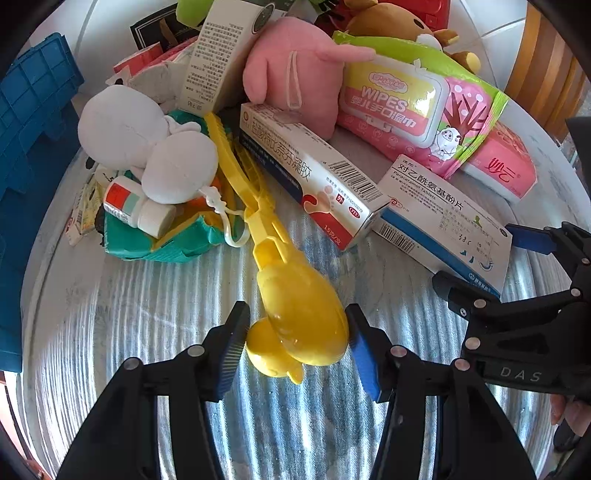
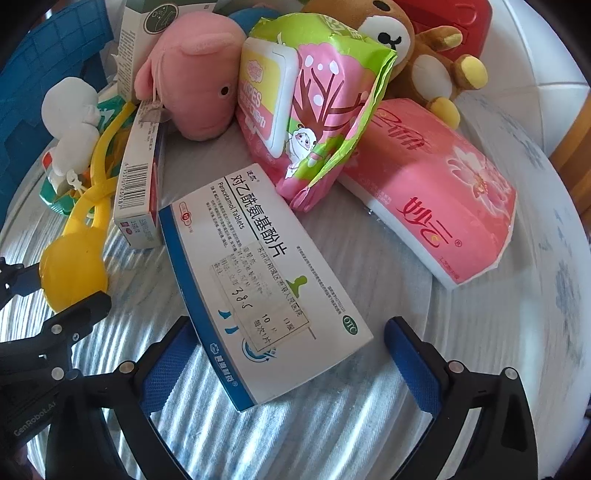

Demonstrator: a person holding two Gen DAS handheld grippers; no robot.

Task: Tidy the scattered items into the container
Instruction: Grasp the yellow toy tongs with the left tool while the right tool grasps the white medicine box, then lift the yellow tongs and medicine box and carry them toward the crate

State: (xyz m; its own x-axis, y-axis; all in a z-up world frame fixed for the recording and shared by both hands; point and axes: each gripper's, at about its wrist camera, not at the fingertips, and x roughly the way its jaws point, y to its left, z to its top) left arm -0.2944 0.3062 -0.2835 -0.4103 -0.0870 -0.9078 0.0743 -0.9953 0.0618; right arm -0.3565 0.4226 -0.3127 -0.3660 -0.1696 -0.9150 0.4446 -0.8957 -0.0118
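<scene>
A yellow duck-shaped clamp toy lies on the round table, its head between the pads of my open left gripper; the pads stand close beside it. It also shows in the right wrist view. My right gripper is open around the near end of a white and blue paracetamol box, also seen in the left wrist view. The blue crate stands at the left.
Piled behind are a long ointment box, a pink plush, a wipes pack, a pink tissue pack, a brown bear plush, a white plush, a small bottle and a red box.
</scene>
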